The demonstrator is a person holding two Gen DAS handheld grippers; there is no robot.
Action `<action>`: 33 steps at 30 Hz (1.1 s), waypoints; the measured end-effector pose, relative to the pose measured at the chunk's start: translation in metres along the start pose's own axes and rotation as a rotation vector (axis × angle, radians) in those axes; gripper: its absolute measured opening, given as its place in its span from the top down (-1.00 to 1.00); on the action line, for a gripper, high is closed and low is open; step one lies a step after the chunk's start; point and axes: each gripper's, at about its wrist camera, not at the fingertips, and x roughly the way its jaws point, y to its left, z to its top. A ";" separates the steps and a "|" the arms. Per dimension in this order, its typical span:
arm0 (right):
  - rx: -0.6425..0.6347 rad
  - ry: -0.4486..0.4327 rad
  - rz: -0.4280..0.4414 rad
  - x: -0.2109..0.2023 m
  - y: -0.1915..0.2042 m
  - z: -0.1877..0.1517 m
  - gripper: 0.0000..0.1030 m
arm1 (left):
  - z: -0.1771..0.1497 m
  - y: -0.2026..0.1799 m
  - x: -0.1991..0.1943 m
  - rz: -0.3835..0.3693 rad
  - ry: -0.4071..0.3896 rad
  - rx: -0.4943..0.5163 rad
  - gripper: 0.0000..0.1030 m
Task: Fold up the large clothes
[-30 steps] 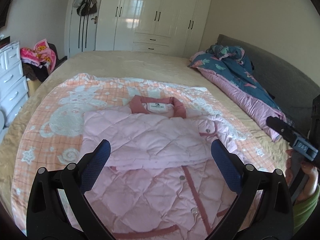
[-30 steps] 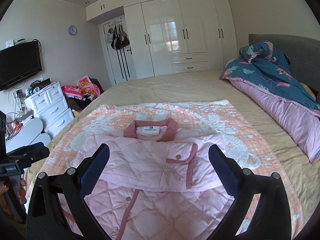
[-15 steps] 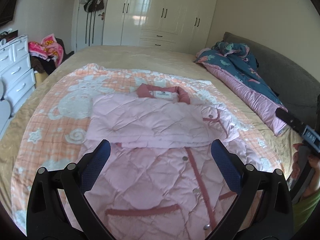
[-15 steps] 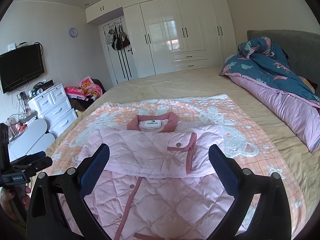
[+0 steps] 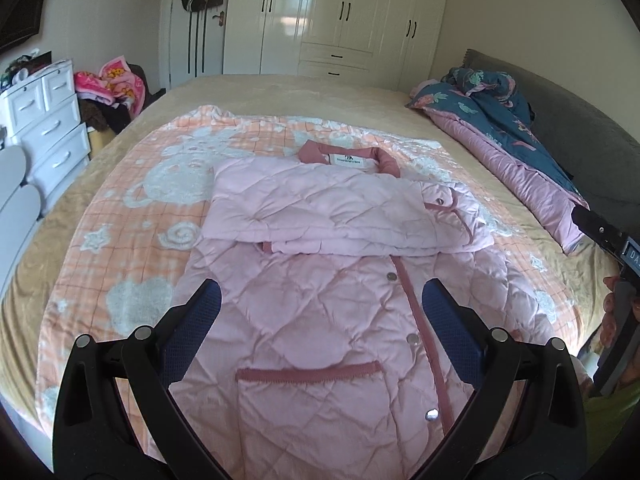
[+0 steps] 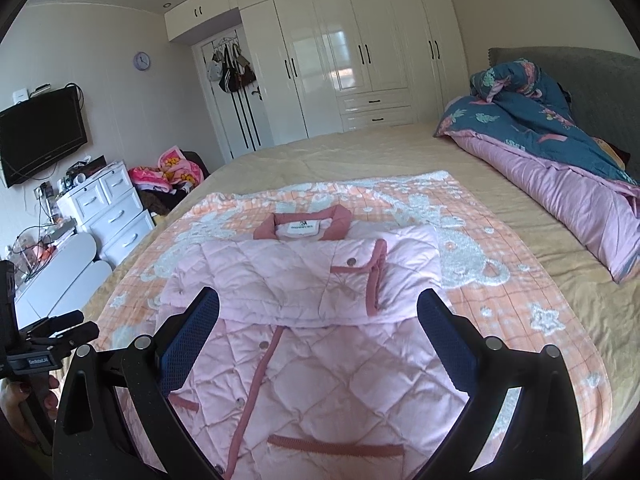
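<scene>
Both grippers (image 5: 320, 316) farther from jacket (image 5: 328, 320)

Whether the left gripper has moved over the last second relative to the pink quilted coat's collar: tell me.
Yes. The left gripper has pulled back from the pink quilted coat: its dark pink collar now sits farther off, and the lower pocket trim has come into view.

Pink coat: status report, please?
Left gripper open, right gripper open, both empty. Pink coat flat on blanket, sleeves folded across. Nothing in way.

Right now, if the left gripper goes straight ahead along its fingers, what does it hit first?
Most likely the pink quilted jacket lying on the bed. The left gripper is open and empty, tilted down at the jacket's lower front, near the snap placket above the pocket. Nothing shows in between, though depth is hard to judge.
</scene>
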 end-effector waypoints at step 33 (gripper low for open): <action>-0.033 0.230 -0.007 -0.018 -0.020 -0.070 -0.92 | -0.077 0.033 -0.015 0.103 0.142 -0.039 -0.83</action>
